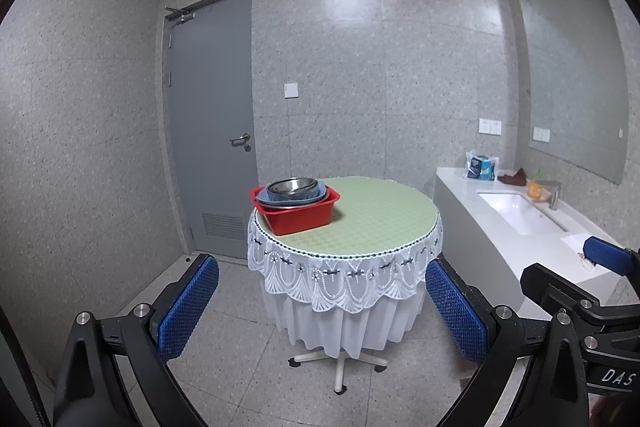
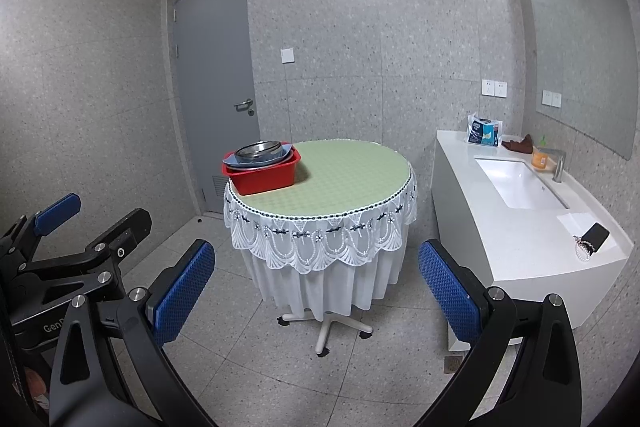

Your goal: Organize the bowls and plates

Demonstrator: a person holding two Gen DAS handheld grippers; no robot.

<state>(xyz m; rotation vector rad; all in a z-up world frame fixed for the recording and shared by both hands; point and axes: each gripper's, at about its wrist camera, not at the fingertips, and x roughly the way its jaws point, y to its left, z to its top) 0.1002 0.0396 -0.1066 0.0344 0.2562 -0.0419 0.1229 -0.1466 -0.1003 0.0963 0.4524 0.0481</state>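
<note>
Upright, steel bowls (image 1: 291, 188) nest in the red basin (image 1: 304, 217), mouths up.

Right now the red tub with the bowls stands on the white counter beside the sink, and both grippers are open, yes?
Not quite: the red tub stands on the round table, as the left wrist view shows. The left gripper and right gripper are open.

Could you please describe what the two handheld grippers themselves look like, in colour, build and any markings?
Both match: the left gripper and right gripper have black angular linkage frames with silver round bolt heads, and two fingers faced with blue pads in a dimpled grid texture. White partial lettering shows on each body, "DAS" and "GenD". No cables or sleeves are visible.
</note>
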